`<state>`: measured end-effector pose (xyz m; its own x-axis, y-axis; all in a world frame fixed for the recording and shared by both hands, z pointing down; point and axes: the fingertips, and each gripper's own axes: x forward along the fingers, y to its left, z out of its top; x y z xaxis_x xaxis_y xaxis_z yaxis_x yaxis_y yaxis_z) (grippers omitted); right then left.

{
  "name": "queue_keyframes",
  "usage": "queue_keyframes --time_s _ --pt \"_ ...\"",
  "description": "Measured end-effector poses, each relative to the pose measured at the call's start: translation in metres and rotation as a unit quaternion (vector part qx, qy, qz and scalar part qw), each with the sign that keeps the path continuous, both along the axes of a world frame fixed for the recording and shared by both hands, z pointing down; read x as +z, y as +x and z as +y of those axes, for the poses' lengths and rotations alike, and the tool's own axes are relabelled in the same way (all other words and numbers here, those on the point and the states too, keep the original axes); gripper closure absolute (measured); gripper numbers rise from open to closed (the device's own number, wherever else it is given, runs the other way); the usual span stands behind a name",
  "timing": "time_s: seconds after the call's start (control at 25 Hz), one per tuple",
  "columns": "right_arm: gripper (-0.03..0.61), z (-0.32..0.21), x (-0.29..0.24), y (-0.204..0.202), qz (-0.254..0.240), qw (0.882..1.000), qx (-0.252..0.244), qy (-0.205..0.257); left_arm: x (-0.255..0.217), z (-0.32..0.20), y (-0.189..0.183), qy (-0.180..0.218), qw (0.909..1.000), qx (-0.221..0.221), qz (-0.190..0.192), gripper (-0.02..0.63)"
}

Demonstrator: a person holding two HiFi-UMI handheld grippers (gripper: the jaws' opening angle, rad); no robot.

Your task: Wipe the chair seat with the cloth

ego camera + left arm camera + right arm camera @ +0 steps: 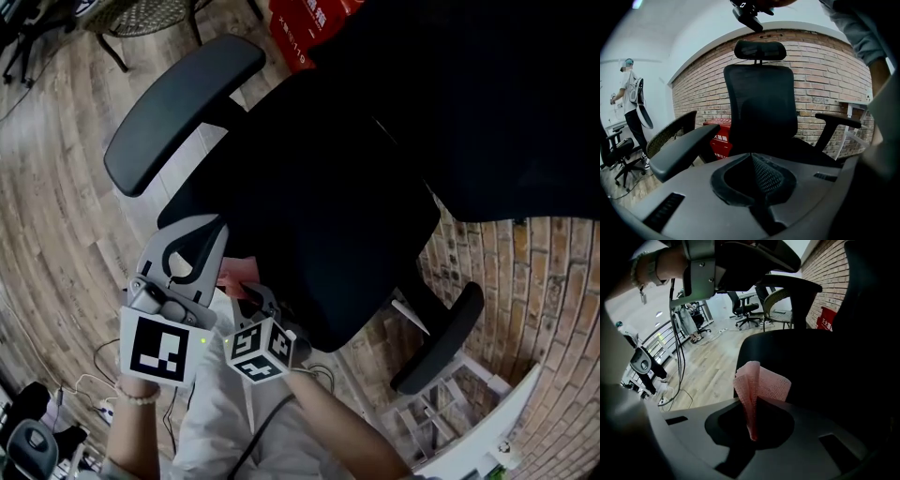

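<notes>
Pink cloth [761,385] stands pinched in the closed right tool [751,427], the chair seat [811,364] lying just ahead of and below its tip. Beside it the left tool [757,180] is shut, empty.

You have a red box [298,33] at top centre, a brick wall [548,281] at right, and wood floor [47,187] at left.
</notes>
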<state>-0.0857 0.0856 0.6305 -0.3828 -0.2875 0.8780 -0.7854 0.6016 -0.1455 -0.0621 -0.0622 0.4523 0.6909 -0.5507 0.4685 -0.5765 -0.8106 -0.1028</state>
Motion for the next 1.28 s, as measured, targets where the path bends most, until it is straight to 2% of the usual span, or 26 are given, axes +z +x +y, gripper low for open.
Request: queue_keyframes --time_s 0.2,0.4,0.6,0.8,0.92,1.04,1.28 --pt "0.523 -0.006 0.002 0.062 0.042 0.997 0.065 0.002 -0.004 0.001 0.021 -0.004 0.9999 0.012 0.009 0.595" --pt "0.523 -0.014 0.001 0.146 0.094 0.983 0.158 0.0 -0.011 0.001 0.044 -0.003 0.999 0.041 0.015 0.595" --pt "0.523 -0.016 -0.001 0.234 0.141 0.954 0.265 -0.003 -0.019 0.0 0.062 0.001 0.9976 0.066 0.019 0.595" --pt "0.523 -0.017 -0.007 0.297 0.187 0.925 0.329 -0.012 -0.024 -0.003 0.073 0.006 0.9959 0.088 0.018 0.595" --pt "0.523 -0.018 -0.009 0.31 0.201 0.916 0.346 -0.017 -0.025 -0.005 0.074 0.005 0.9949 0.099 0.018 0.595" --pt "0.523 -0.013 -0.008 0.302 0.197 0.917 0.345 -0.022 -0.026 -0.005 0.073 0.006 0.9948 0.1 0.018 0.595" --pt "0.523 0.016 -0.001 0.237 0.14 0.925 0.35 -0.037 -0.023 -0.001 0.068 0.005 0.9949 0.1 0.012 0.595"
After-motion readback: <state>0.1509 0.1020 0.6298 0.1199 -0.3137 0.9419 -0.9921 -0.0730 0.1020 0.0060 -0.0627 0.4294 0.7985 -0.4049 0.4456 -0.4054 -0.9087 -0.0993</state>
